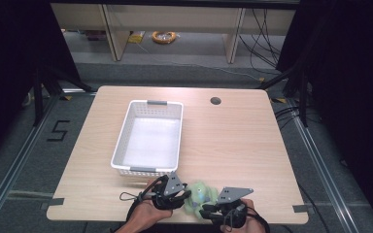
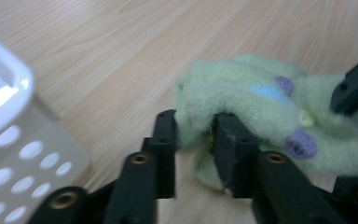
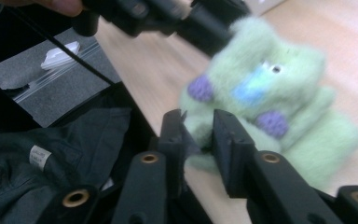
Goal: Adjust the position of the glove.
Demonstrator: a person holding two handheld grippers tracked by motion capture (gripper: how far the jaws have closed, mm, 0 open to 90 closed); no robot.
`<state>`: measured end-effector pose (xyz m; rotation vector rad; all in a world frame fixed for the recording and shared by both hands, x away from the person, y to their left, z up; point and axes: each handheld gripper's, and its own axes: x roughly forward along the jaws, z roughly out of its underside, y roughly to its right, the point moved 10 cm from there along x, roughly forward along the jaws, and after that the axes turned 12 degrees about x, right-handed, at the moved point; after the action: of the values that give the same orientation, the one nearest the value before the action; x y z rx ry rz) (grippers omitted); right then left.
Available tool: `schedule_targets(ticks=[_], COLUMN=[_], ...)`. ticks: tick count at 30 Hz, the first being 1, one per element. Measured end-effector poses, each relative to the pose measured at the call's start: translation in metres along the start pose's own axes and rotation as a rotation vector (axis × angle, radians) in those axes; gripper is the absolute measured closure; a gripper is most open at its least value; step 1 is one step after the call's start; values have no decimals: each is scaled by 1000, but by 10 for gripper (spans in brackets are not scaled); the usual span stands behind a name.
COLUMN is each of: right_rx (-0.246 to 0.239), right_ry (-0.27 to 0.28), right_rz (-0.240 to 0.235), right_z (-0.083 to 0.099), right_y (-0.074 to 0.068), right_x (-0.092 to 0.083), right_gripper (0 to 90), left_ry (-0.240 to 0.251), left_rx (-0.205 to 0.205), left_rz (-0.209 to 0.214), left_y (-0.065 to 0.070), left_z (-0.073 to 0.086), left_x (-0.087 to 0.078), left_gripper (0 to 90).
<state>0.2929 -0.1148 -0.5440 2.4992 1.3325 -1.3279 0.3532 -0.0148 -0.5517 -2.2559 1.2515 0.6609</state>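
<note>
At the near edge of the worktop (image 1: 233, 145), a fuzzy green toy (image 1: 200, 194) between both grippers. Left gripper (image 2: 193, 140) fingers a little apart around a fluffy bit, maybe touching. Right gripper (image 3: 198, 135) fingers likewise, view blurry. Farther back, a white basket (image 1: 126, 127)

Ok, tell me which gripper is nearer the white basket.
The left gripper: it sits just below the basket, while the right gripper lies beyond the green plush toy.

Right gripper (image 3: 198, 135) jaws flank a limb of a green plush toy (image 3: 279, 93) (purple spots, blue patch) on the wooden table (image 3: 168, 74); left gripper (image 3: 186, 18) touches its head.
</note>
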Motion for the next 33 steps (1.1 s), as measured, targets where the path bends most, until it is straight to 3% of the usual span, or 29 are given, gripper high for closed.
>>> schedule_targets(ticks=[1, 6, 7, 10, 11, 13, 14, 15, 17, 18, 21, 22, 23, 24, 26, 28, 29, 30, 31, 32, 33], right_rx=[-9, -33, -22, -23, -47, -56, -48, -43, -33, -31, -20, -12, -5, -3, -8, -4, -4, 11, 14, 10, 29], right_ry=[2, 71, 74, 94, 95, 85, 78, 62, 55, 34, 9, -6, -20, -21, -30, -49, -45, -61, -72, -75, -82], right_rz=[5, 34, 39, 60, 61, 58, 63, 53, 39, 35, 5, 6, 9, 5, 4, -8, -3, -7, -5, -1, 3], right_z=[-3, -25, -29, -41, -46, -53, -57, -60, -66, -68, -71, -71, -71, -72, -73, -72, -72, -71, -70, -68, -66], right_y=[2, 16, 20, 29, 34, 40, 44, 49, 55, 59, 62, 62, 62, 62, 61, 59, 60, 61, 62, 64, 64], right_x=[-3, -19, -21, -26, -25, -22, -19, -14, -6, 0, 12, 15, 18, 21, 25, 29, 31, 34, 36, 39, 40], right_gripper=[716, 644, 637, 631, 627, 626, 619, 617, 619, 619, 619, 616, 614, 611, 600, 590, 590, 590, 590, 591, 595], left_ry=[10, 15, 40, 45, 69, 64, 85, 61, 85, 81, 79, 62, 63, 52, 50, 29, 12, 21, 14, -2, 4], left_rx=[-30, -33, -53, -65, -62, -56, -62, -30, -57, -26, -41, -1, -30, -8, -9, 31, 10, 17, 54, 44, 61], left_rz=[10, 1, 2, 18, 9, 23, 42, 58, 64, 63, 78, 92, 92, 91, 88, 80, 76, 72, 66, 59, 50], left_y=[1, 2, 7, 16, 19, 28, 35, 39, 50, 51, 62, 64, 68, 68, 73, 73, 75, 75, 74, 75, 74], left_z=[0, 1, -2, -5, -9, -11, -15, -13, -18, -19, -19, -17, -18, -17, -17, -15, -13, -13, -13, -10, -11], left_x=[-2, -19, -21, -28, -29, -32, -32, -33, -30, -29, -22, -21, -18, -17, -12, -8, -5, -3, -2, -1, 0], left_gripper=[594, 502, 495, 462, 458, 458, 462, 465, 463, 460, 454, 452, 448, 441, 436, 425, 425, 426, 427, 429, 438])
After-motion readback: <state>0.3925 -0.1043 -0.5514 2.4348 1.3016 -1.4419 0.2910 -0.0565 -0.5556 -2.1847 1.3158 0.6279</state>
